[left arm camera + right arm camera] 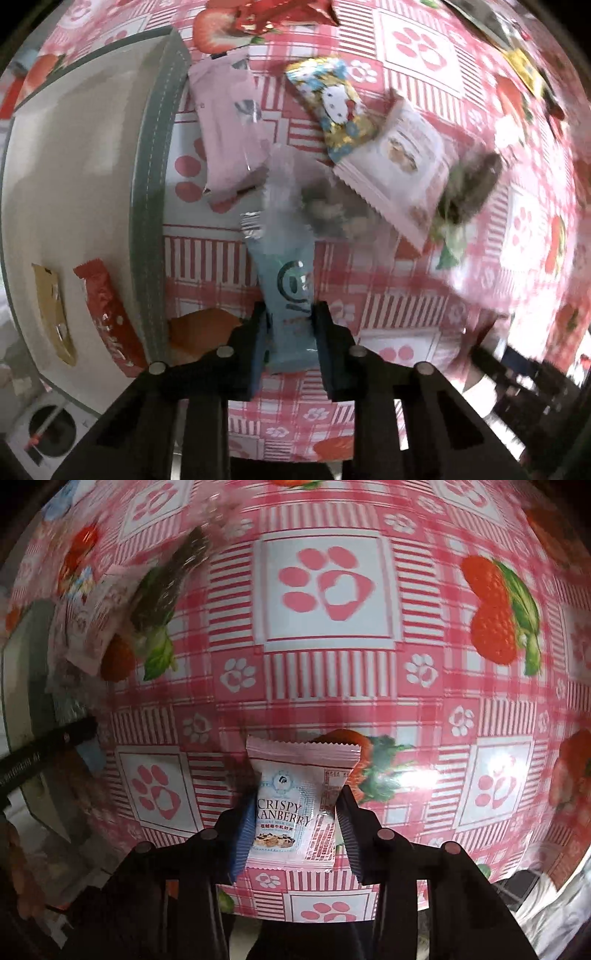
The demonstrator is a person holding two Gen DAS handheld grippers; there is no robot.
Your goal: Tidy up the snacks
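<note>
My left gripper (290,317) is shut on a light blue snack bar (286,280) and holds it above the pink checked tablecloth, just right of a grey-rimmed storage box (151,177). The box holds a red bar (110,317) and a gold packet (55,314). My right gripper (295,805) is shut on a pink "Crispy Cranberry" packet (295,808) above the cloth. Loose snacks lie ahead of the left gripper: a pink bar (231,125), a cartoon-cat packet (334,107), a pink square packet (399,166) and a dark green packet (469,184).
A red wrapper (280,14) lies at the far edge and a yellow packet (524,70) at the far right. An orange item (199,332) sits beside the box near the left fingers. In the right wrist view the snack pile (110,605) and the box are at the left.
</note>
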